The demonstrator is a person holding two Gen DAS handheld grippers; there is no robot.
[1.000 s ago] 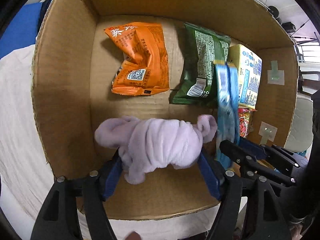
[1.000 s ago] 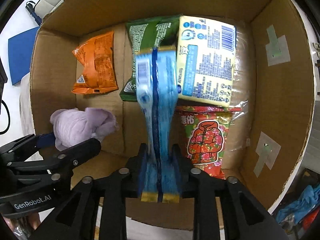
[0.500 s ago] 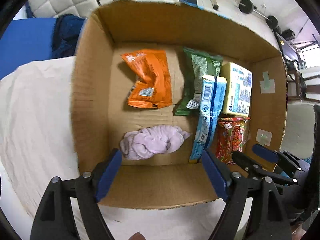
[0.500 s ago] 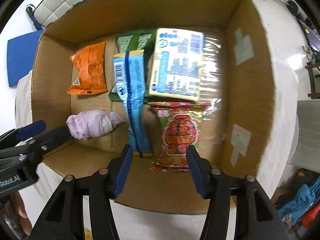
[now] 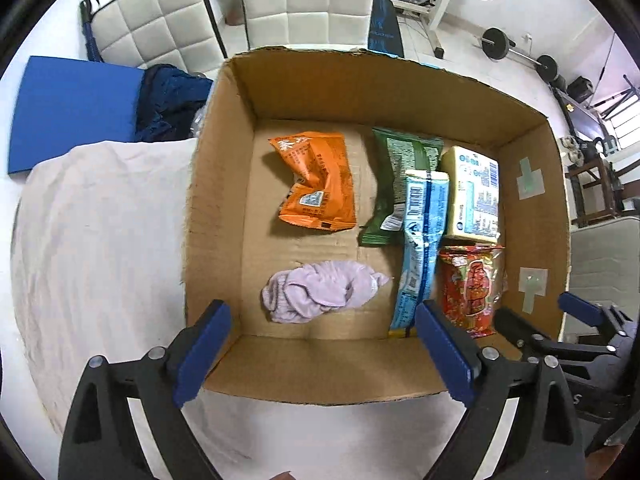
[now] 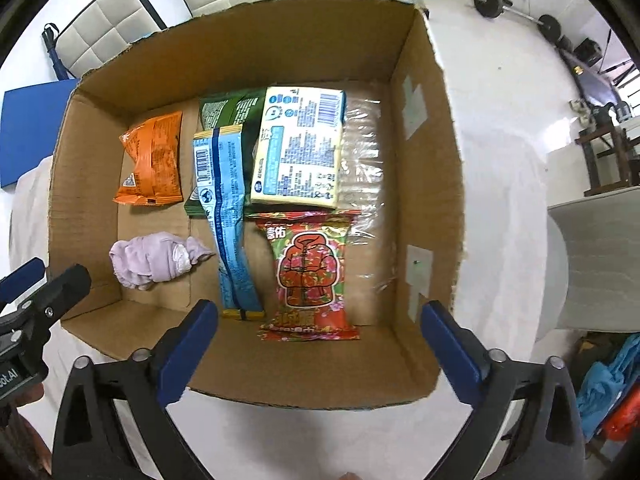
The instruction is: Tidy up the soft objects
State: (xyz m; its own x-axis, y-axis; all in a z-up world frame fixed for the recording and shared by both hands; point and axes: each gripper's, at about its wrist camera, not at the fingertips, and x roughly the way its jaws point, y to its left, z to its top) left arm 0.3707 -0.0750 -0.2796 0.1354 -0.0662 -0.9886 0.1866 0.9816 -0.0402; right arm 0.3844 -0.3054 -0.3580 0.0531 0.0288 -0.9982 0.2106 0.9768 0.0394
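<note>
An open cardboard box (image 5: pixel 320 364) (image 6: pixel 320 364) lies below both grippers. On its floor a crumpled lilac cloth (image 5: pixel 320 292) (image 6: pixel 152 260) lies at the near left. Beside it a long blue packet (image 5: pixel 420 240) (image 6: pixel 228 216) lies flat, partly over a green packet (image 5: pixel 396 184) (image 6: pixel 224 108). An orange packet (image 5: pixel 316 184) (image 6: pixel 154 160), a pale yellow pack (image 5: pixel 474 196) (image 6: pixel 300 148) and a red packet (image 5: pixel 472 288) (image 6: pixel 308 272) lie around them. My left gripper (image 5: pixel 320 308) (image 6: pixel 48 276) and right gripper (image 6: pixel 319 306) (image 5: pixel 540 312) hang above the box, jaws opening wide, nothing between the pads.
The box sits on a table under a pale cloth (image 5: pixel 100 220). Beyond it are a blue mat (image 5: pixel 72 108), a dark blue garment (image 5: pixel 172 100), white padded chairs (image 5: pixel 308 0) and barbell weights (image 5: pixel 496 40). Blue fabric (image 6: pixel 608 376) lies low at the right.
Both grippers let go: the lilac cloth and the blue packet now lie on the box floor. Both sets of jaws spread wide and rose up out of the box.
</note>
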